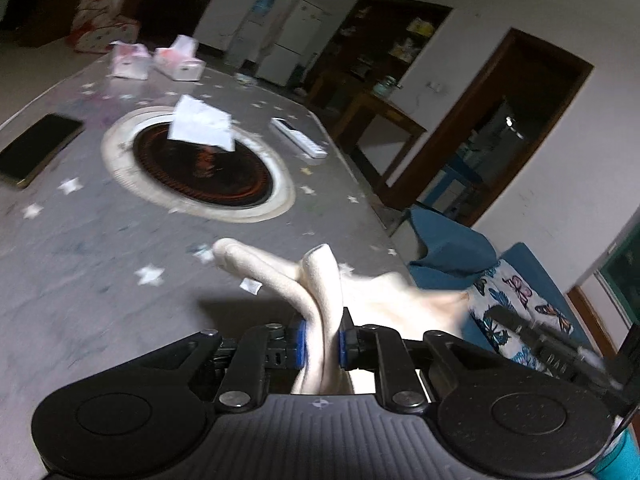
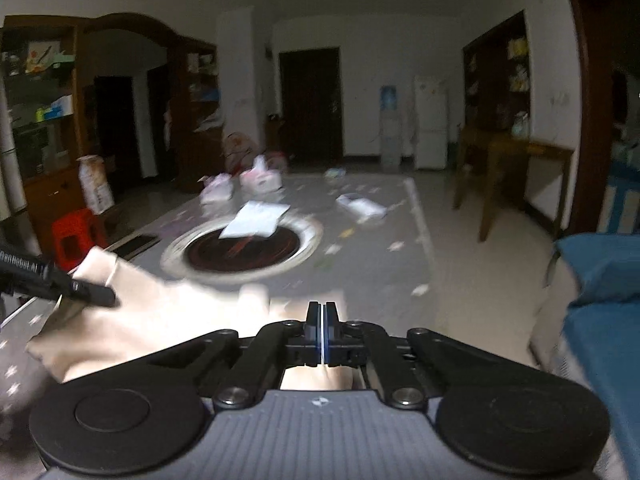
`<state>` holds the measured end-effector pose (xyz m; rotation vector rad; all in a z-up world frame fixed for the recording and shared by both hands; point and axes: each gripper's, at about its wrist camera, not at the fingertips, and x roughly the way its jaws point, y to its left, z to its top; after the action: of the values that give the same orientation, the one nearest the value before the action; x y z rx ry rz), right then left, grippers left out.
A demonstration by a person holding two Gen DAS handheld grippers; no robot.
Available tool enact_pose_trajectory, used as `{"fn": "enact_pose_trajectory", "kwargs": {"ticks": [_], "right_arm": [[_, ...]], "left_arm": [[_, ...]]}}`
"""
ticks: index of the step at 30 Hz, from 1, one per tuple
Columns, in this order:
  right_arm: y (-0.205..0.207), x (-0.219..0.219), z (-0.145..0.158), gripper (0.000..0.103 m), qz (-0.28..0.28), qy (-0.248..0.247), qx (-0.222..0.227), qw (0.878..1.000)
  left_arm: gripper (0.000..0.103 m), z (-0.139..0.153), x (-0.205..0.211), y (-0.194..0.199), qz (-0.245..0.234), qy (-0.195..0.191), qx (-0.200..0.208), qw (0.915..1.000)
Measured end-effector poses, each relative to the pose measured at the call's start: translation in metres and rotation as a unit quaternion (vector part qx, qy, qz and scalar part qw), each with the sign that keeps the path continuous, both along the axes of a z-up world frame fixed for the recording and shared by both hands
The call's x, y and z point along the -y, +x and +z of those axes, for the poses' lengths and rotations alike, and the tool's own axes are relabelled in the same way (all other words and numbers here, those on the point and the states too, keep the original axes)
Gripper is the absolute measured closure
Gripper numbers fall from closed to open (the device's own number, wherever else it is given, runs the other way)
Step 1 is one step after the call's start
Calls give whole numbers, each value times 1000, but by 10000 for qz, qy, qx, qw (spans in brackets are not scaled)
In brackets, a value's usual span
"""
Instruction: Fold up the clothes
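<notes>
A cream garment (image 1: 280, 272) hangs bunched over the grey star-patterned table (image 1: 80, 260). My left gripper (image 1: 322, 340) is shut on thick folds of it, which stand up between the blue pads. The cloth stretches right toward my blurred right gripper (image 1: 548, 344). In the right wrist view the right gripper (image 2: 322, 320) has its pads pressed together with a thin pale sliver of the garment (image 2: 160, 320) between them. More cloth shows below the fingers and spreads left to the left gripper (image 2: 80, 290), whose fingertips are hidden in the fabric.
On the table lie a round dark burner inset (image 1: 200, 172) with white paper (image 1: 200, 126) on it, a phone (image 1: 38, 148), a white remote (image 1: 298, 138) and tissue packs (image 1: 180, 62). A blue seat (image 1: 448, 248) with a butterfly cushion (image 1: 516, 300) stands at the right.
</notes>
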<state>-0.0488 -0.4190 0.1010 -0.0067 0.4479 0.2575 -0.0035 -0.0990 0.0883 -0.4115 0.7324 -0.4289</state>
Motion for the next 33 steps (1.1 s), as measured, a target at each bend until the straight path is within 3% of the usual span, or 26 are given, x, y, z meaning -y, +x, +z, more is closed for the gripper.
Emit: {"fn": "enact_pose_trajectory", "kwargs": {"ticks": [4, 8, 10, 15, 19, 20, 23, 33], "right_arm": [[19, 14, 1, 102, -220, 40, -101, 9997], [30, 16, -27, 94, -151, 115, -555, 9983], [33, 15, -46, 82, -119, 177, -789, 9967], [44, 16, -84, 67, -190, 492, -1226, 9911], [46, 19, -99, 68, -305, 799, -1345, 9872], [46, 19, -99, 82, -287, 851, -1340, 9869], [46, 15, -95, 94, -157, 799, -1310, 9880], [30, 24, -29, 96, -331, 213, -252, 9989]], "left_arm": [[87, -7, 7, 14, -19, 92, -74, 9999], [87, -15, 4, 19, 34, 217, -171, 9996], [87, -19, 3, 22, 60, 280, -219, 9993], [87, -28, 0, 28, 126, 437, -339, 9984], [87, -34, -1, 31, 127, 607, -358, 9974], [87, -34, 0, 31, 120, 656, -352, 9971], [87, -31, 5, 31, 66, 660, -302, 9973], [87, 0, 41, 37, -312, 532, 154, 9980]]}}
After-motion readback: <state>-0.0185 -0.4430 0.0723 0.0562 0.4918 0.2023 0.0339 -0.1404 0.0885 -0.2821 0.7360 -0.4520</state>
